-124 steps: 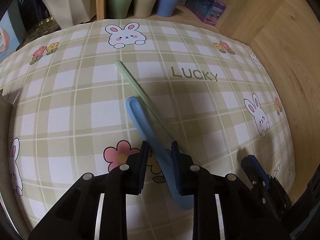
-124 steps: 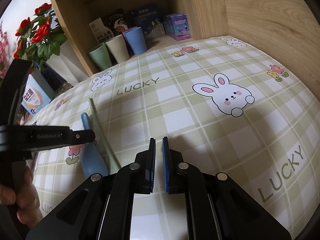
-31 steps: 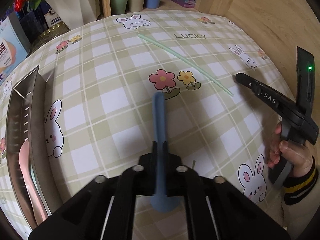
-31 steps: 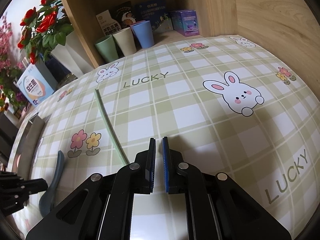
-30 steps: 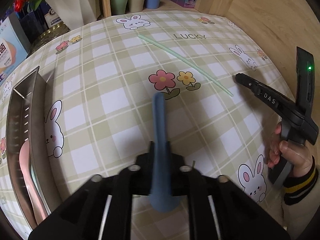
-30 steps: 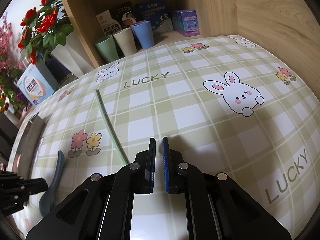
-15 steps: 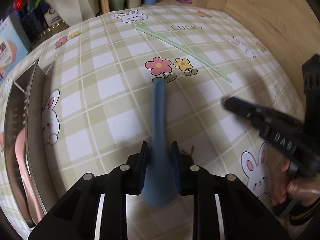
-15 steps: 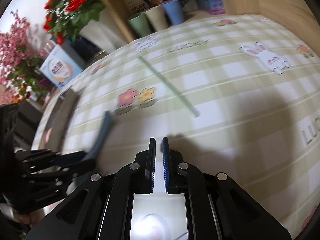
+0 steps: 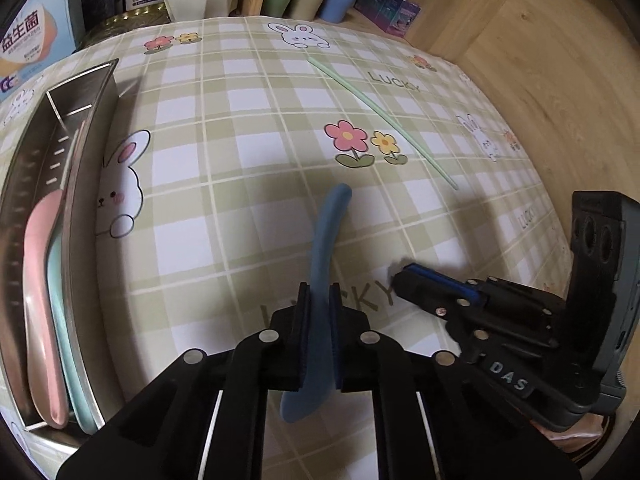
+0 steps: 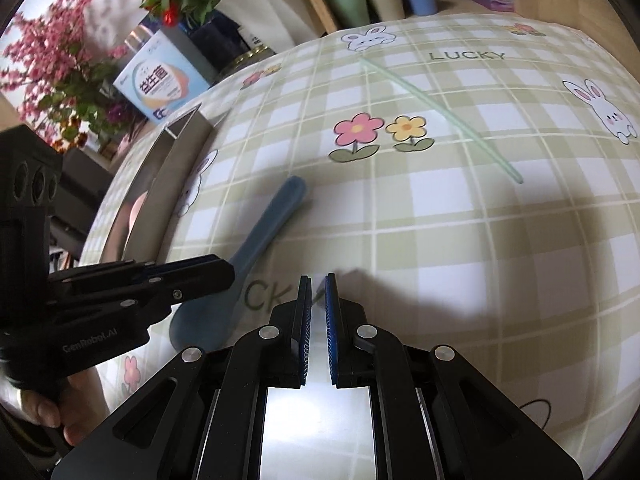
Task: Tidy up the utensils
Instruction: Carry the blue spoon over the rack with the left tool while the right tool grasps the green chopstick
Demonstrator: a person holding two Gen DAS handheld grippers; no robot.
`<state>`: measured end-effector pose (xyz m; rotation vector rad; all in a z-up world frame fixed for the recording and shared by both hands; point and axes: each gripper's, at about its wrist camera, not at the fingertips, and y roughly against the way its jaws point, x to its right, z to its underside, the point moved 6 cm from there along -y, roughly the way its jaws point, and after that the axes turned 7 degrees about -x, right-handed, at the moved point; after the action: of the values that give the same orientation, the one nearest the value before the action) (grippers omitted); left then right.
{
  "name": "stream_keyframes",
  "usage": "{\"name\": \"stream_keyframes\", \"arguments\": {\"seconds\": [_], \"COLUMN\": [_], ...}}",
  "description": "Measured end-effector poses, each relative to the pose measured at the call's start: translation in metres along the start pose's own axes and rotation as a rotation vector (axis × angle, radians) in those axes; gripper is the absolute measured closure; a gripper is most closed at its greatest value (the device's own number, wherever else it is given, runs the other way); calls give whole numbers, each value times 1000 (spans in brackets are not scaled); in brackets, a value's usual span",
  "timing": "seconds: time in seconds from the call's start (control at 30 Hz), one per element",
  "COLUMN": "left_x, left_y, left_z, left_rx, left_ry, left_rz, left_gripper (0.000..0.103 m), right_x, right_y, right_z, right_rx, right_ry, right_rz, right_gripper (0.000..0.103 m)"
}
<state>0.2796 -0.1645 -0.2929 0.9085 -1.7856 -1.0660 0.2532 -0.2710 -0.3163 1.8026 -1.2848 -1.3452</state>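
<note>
Closing on the blue spoon (image 9: 325, 240), the left gripper (image 9: 319, 304) is seen with the handle between its pads, near the neck, while the bowl hangs below the jaws at the near edge of the left wrist view. The far tip of the handle points out over the checked cloth (image 9: 248, 184), toward the flower print.

At the far left the metal tray (image 9: 94, 92) is laid along the cloth's edge, and a pink spoon (image 9: 40, 280) and a pale green one (image 9: 66, 320) are already held in its near compartment. A green straw (image 9: 380, 116) is left on the cloth, well apart, at the far right.

The right gripper (image 10: 317, 312) is held just to the right of the blue spoon, its jaws nearly together on nothing, its tip low over the cloth.

Several risks can be judged from here. The grip is taken close to the bowl, so the long handle may be swung or twisted in the pads while the jaws are closing, and the spoon may be dropped on the way to the tray. The handle tip may be caught on the tray's tall near wall if the spoon is carried too low. The right gripper may be struck, since it is kept so near the left one. The straw may be overlooked or rolled away if brushed.
</note>
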Motion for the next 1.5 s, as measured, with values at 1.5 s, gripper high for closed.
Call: {"name": "stream_keyframes", "arguments": {"seconds": [1.5], "left_x": [-109], "left_y": [129], "left_z": [2], "left_rx": [342], "left_ry": [241], "left_rz": [-61], "left_gripper": [97], "right_x": [76], "right_y": [-17], "right_z": [-137], "right_rx": [51], "right_ry": [115], "right_rz": [287], "right_gripper": [79]}}
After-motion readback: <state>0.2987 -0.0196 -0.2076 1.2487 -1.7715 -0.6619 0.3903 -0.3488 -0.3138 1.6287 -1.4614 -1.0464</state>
